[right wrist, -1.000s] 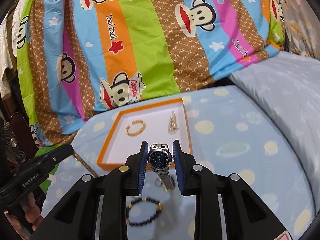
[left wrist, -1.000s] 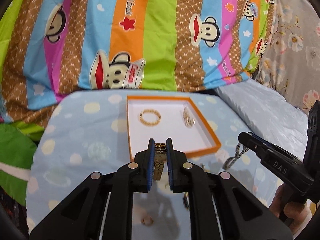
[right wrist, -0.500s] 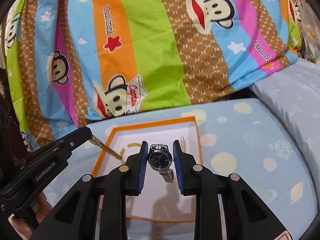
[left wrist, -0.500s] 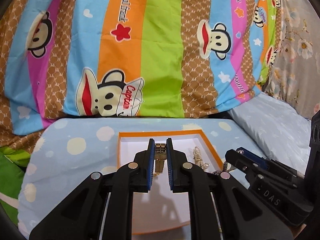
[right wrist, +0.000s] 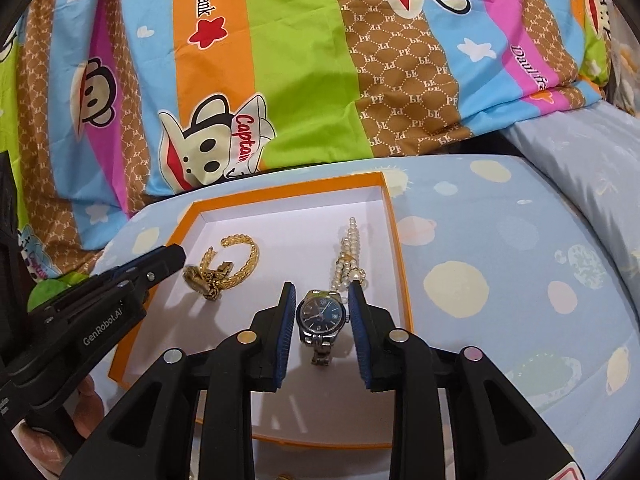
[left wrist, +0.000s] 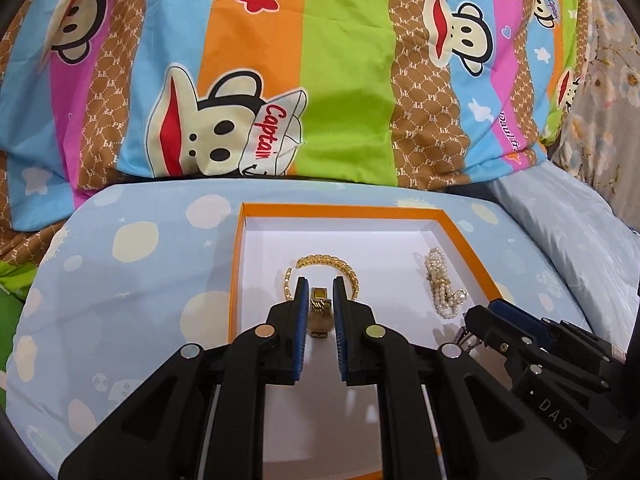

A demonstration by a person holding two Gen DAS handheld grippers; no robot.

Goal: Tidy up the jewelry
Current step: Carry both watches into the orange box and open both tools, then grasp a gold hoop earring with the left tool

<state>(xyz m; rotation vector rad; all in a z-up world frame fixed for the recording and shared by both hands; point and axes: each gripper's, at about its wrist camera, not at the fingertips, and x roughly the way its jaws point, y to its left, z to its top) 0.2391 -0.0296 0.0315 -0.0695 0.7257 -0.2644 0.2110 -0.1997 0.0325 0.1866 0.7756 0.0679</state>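
my right tool (right wrist: 321,312) is nearest: its jaws are opening, and the silver watch (right wrist: 321,314) with the dark blue dial sits between them with a gap showing on both sides, so the pads no longer press it. a second ago it was pinched tight and carried in the air short of the box; now it lies low over the white floor of the orange-rimmed box (right wrist: 394,240), its band trailing toward me. i judge it is released or nearly so.

my left tool (left wrist: 319,298) has come forward and down too. its jaws are also opening, only slightly, and the gold watch (left wrist: 319,312) between them looks free of the blue pads, though the gap is narrow. from the right view it rests against the gold bracelet (right wrist: 244,258), which was already in the box.

just beyond lies the pearl strand (right wrist: 349,258), along the box's right side. the box sits on the spotted blue table (right wrist: 500,264), with the striped cartoon blanket (right wrist: 304,60) behind.

so i'd say both watches are delivered; backing out cleanly comes next.
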